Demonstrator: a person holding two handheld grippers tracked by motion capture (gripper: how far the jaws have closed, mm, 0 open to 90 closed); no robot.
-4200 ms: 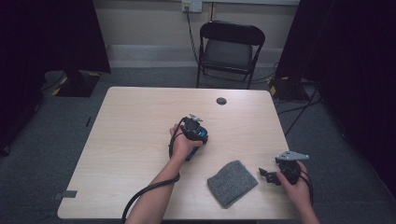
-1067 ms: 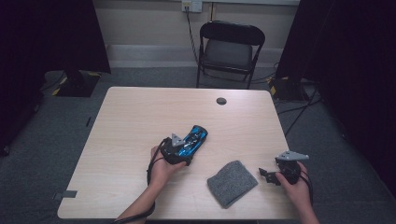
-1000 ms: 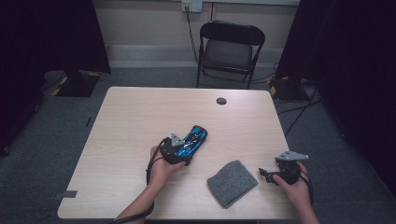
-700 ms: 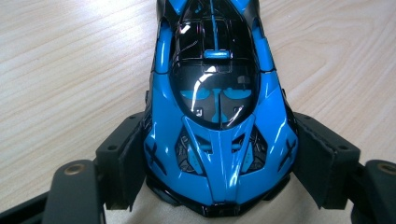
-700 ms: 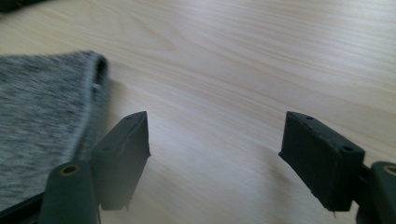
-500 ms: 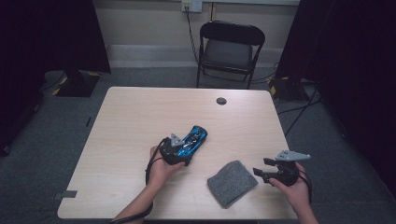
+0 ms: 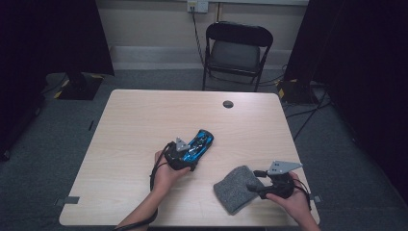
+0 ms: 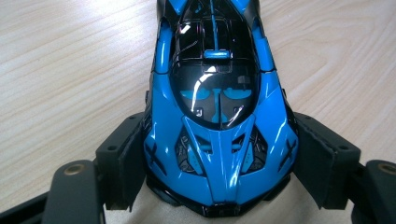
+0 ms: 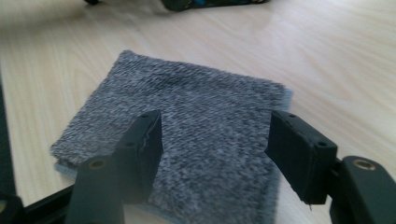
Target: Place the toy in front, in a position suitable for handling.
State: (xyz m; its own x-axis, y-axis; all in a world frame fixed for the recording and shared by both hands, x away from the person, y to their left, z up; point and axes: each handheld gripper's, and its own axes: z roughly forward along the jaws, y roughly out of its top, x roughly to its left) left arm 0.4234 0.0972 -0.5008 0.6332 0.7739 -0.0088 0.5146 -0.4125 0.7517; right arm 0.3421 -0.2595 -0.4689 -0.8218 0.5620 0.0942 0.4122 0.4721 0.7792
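Observation:
A glossy blue and black toy car (image 7: 201, 142) rests on the light wooden table (image 7: 134, 125) near its middle. My left gripper (image 7: 188, 152) is shut on one end of it; in the left gripper view both black pads (image 8: 123, 158) press against the sides of the toy car (image 8: 217, 107). A folded grey cloth (image 7: 234, 188) lies flat near the table's front right. My right gripper (image 7: 253, 181) hovers open over the cloth's right edge. In the right gripper view its jaws stand wide apart above the grey cloth (image 9: 187, 102), and I can't tell whether they touch it.
A small black round disc (image 7: 227, 104) sits near the table's far edge. A black folding chair (image 7: 238, 48) stands behind the table. Cables run across the floor at the right. Dark curtains flank both sides.
My left gripper, holding the car, pulled it back and to the left earlier and has since stayed still. My right gripper has slid left over the cloth's edge.

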